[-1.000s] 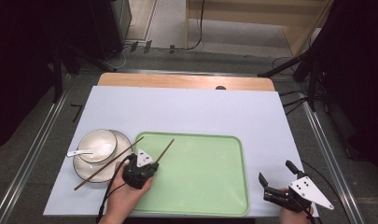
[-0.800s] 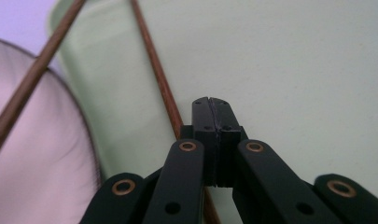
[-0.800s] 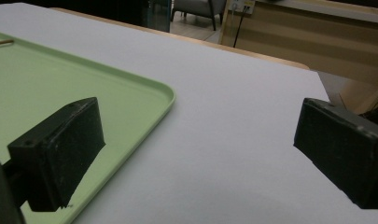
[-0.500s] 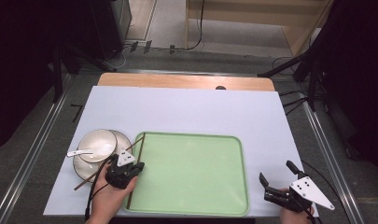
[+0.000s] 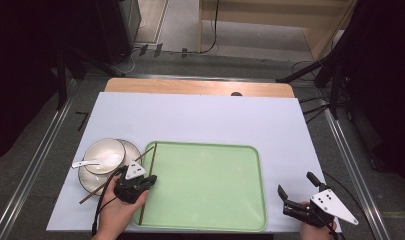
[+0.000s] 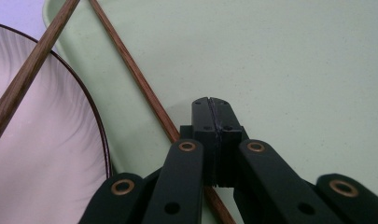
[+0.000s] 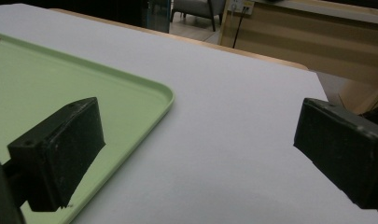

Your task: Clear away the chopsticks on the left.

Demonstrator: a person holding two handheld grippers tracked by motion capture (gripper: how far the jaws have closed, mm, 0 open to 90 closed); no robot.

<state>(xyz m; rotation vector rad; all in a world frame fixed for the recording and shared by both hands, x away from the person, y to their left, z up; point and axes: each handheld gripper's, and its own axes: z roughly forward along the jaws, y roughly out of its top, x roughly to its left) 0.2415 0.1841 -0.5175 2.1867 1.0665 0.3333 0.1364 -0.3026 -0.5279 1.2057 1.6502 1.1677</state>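
I am watching one chopstick (image 5: 149,181) lying along the left inside edge of the green tray (image 5: 215,220), and a second chopstick (image 5: 95,191) slanting across the plate (image 5: 85,180) with its tip reaching the tray's corner. The left hand-held gripper (image 5: 140,182) is sitting right over the first stick; in the left gripper view its jaws are pressed flat together with nothing between them, and the stick (image 6: 144,88) is passing just beside and under them, touching or nearly so. I am judging that a nudge here could roll the stick against the tray rim or knock the slanted one (image 6: 28,74) off the plate (image 6: 51,154), which also carries a bowl (image 5: 105,156) and a white spoon (image 5: 85,163). The right hand-held gripper (image 5: 295,192) is hovering wide open and empty over the desk (image 5: 205,115), well apart from the sticks
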